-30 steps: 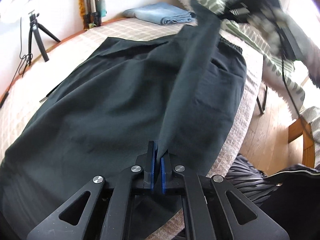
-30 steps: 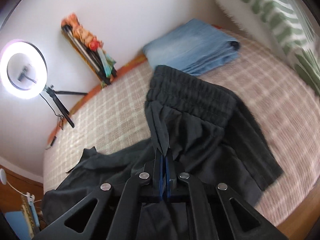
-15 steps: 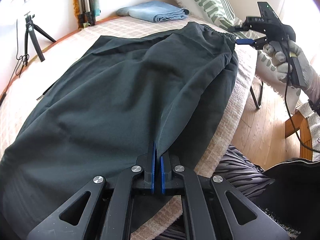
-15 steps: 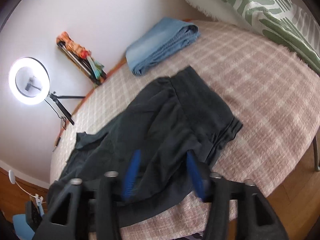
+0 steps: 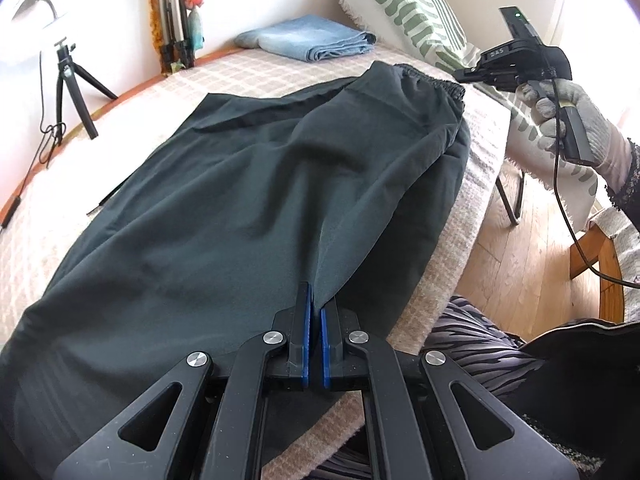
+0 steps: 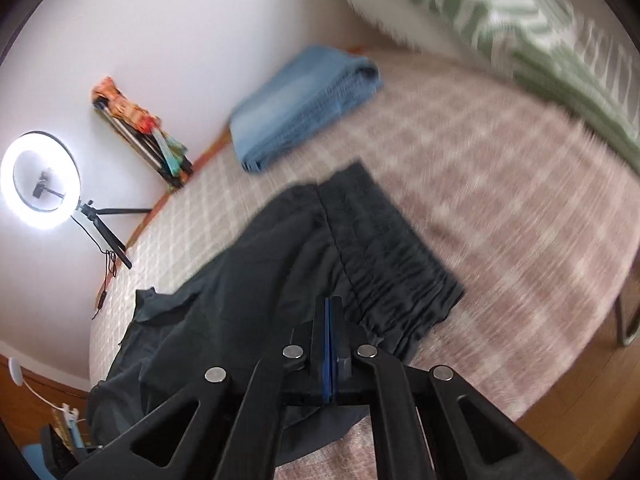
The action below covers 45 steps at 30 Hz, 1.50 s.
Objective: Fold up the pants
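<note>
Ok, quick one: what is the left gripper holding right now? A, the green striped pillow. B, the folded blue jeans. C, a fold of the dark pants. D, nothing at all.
C: in the left wrist view the left gripper is shut on a pinched ridge of the dark pants at the near edge of the bed, while the folded blue jeans lie far off near the wall.

- A bed (image 5: 256,72) with a pale checked cover lies ahead of the jaws, against a white wall (image 6: 168,40).
- A lit ring light (image 6: 38,178) on a small tripod stands far left of the jaws.
- A green-patterned pillow (image 5: 404,12) leans beyond them, to the right.
- A wooden floor (image 5: 532,260) shows to the right of the jaws.
- Folded blue cloth (image 6: 300,100) rests far ahead.
</note>
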{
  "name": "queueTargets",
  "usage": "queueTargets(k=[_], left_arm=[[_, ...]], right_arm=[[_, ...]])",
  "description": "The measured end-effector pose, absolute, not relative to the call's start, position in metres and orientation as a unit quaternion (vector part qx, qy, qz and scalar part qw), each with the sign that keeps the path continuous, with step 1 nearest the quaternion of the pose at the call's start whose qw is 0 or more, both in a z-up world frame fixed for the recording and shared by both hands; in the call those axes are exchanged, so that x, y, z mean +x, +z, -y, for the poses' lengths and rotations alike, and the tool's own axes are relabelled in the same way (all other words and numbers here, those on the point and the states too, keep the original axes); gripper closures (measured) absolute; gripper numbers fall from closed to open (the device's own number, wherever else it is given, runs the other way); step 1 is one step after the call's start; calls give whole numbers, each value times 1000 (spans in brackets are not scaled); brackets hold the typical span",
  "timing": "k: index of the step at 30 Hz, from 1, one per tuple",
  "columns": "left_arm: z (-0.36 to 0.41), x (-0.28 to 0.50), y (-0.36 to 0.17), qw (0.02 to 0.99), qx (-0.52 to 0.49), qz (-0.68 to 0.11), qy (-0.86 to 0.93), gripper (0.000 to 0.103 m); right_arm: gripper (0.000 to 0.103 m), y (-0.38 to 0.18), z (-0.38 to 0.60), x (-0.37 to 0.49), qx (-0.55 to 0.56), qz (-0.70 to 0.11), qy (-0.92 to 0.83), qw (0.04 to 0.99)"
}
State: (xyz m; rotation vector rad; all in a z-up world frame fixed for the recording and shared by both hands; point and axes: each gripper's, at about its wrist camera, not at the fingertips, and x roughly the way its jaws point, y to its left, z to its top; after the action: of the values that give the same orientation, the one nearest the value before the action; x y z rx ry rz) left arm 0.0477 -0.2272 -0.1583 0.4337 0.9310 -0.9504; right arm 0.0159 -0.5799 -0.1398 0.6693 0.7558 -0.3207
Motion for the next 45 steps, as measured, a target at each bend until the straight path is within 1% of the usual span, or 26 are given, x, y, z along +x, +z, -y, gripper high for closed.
queueTargets(k=[4,6,7,8,9,10,16,17,18,19,20,21,22,25,27,29,33,36,37,38,39,40,42,44,45], left_arm=[[226,44,-163,759,202,-432,-443,100],[228,44,-169,757,205,-437,-441,100],[229,44,-171,757,203,-439,-440,100],[229,45,-172,757,201,-441,-438,100],[230,46,-172,757,199,-442,-438,100],[230,46,-172,757,199,-442,-438,100],[227,51,-171,759,190,-445,-436,100],[227,51,-171,759,188,-446,-435,100],[226,52,-172,760,187,-447,-433,100],[226,53,-172,760,187,-449,-432,100],[225,54,-172,759,187,-449,-432,100],[224,53,-171,759,188,-449,-433,100],[224,52,-169,759,188,-447,-435,100],[220,46,-162,758,193,-439,-442,100],[219,42,-164,753,192,-444,-446,100],[220,39,-170,748,191,-449,-449,100],[220,38,-181,743,183,-463,-448,100],[215,38,-181,739,175,-473,-447,99],[213,37,-179,740,175,-472,-446,97],[208,36,-176,742,172,-472,-444,95],[202,36,-172,748,166,-471,-437,93],[196,36,-169,752,157,-473,-431,93],[175,39,-163,765,130,-478,-412,92],[153,41,-157,784,109,-477,-382,87],[142,43,-154,793,98,-476,-367,83]], right_arm=[[103,-123,584,-7,307,-339,-165,874],[98,-130,590,-10,313,-350,-150,870],[86,-134,593,-10,320,-358,-150,864],[61,-140,597,-10,334,-365,-148,856],[51,-144,601,-9,348,-365,-144,851],[47,-147,604,-7,357,-361,-143,849],[47,-167,618,20,374,-383,-149,831],[53,-171,620,24,374,-388,-158,828],[63,-174,621,27,371,-390,-165,826],[78,-176,622,29,369,-390,-166,827],[85,-177,622,30,369,-392,-166,826],[90,-175,622,28,372,-388,-166,827],[92,-170,622,24,376,-382,-165,828],[94,-141,619,11,353,-359,-164,848],[94,-124,618,0,342,-346,-162,858],[94,-118,616,-6,324,-348,-173,862],[93,-138,610,2,280,-389,-197,855],[82,-157,615,11,262,-431,-196,841],[77,-160,616,11,259,-442,-202,835],[66,-160,617,10,255,-443,-210,833],[61,-156,617,7,248,-440,-217,835],[58,-151,617,3,241,-433,-223,839],[58,-140,614,-3,224,-420,-229,849],[56,-125,604,-6,196,-407,-230,862],[55,-117,596,-6,178,-401,-230,869]])
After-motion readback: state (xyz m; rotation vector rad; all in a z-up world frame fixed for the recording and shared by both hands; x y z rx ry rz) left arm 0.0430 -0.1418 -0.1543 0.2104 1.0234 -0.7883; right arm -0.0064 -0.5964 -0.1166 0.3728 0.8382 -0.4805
